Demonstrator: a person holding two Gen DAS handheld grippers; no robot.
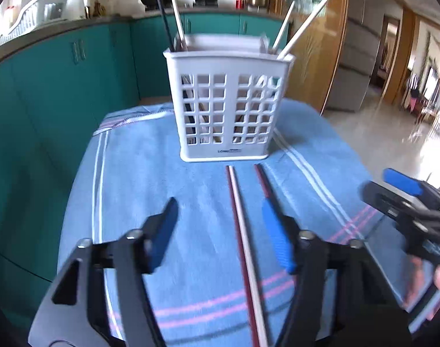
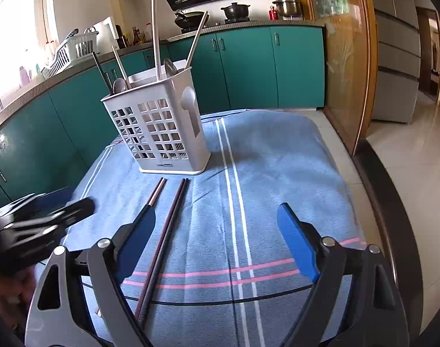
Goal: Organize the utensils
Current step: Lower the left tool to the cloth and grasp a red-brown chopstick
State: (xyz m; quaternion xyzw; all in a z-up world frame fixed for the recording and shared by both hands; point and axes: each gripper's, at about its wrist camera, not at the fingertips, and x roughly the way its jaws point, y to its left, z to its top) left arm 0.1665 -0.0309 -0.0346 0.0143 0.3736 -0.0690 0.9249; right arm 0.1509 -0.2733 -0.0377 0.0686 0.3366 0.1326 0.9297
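While the left claw hangs half-spread over the blue striped cloth on the table, one red-and-white chopstick lies between its pads untouched, a dark pair just beside. Right claw gapes wide, holding nothing. Behind the chopsticks stands the white utensil basket, already bristling with utensils.

Blue striped cloth under holder, chopsticks.
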